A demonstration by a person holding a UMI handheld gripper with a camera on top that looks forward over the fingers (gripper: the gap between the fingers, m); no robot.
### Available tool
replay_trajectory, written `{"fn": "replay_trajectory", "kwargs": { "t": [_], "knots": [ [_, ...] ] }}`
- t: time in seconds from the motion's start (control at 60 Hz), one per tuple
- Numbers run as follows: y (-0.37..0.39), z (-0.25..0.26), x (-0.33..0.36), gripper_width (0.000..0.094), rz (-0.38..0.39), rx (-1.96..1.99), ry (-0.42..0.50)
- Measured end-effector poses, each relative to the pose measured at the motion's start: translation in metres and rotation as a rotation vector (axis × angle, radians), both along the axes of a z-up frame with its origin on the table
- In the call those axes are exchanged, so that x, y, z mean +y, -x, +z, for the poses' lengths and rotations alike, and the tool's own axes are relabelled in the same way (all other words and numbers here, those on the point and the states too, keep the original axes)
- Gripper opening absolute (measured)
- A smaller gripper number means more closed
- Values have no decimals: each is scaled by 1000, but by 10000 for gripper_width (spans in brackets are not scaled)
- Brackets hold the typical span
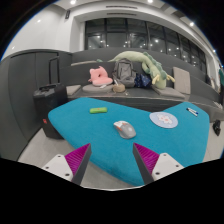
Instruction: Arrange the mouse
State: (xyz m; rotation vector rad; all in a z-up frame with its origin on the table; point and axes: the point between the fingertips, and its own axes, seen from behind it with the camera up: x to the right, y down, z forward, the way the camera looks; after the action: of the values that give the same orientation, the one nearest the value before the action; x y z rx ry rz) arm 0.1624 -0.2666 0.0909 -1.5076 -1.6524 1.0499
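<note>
A grey computer mouse [124,128] lies on a teal table [95,135], well ahead of my fingers and a little right of the middle between them. My gripper [112,157] is open and empty, its two magenta pads [78,157] spread wide over the table's near edge. Nothing stands between the fingers.
A white round disc [163,119] lies right of the mouse. A small green object [97,109] lies at the far left of the table, and a dark object [194,112] at the far right. A black case [47,104] stands left. A grey sofa [135,95] with plush toys stands behind.
</note>
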Motion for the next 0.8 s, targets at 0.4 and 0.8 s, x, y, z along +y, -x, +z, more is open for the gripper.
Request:
{"fn": "replay_trajectory", "kwargs": {
  "t": [0.4,0.8],
  "knots": [
    [65,-36,52,849,-93,10,-46],
    [148,-67,60,847,-143,-17,-46]
  ]
}}
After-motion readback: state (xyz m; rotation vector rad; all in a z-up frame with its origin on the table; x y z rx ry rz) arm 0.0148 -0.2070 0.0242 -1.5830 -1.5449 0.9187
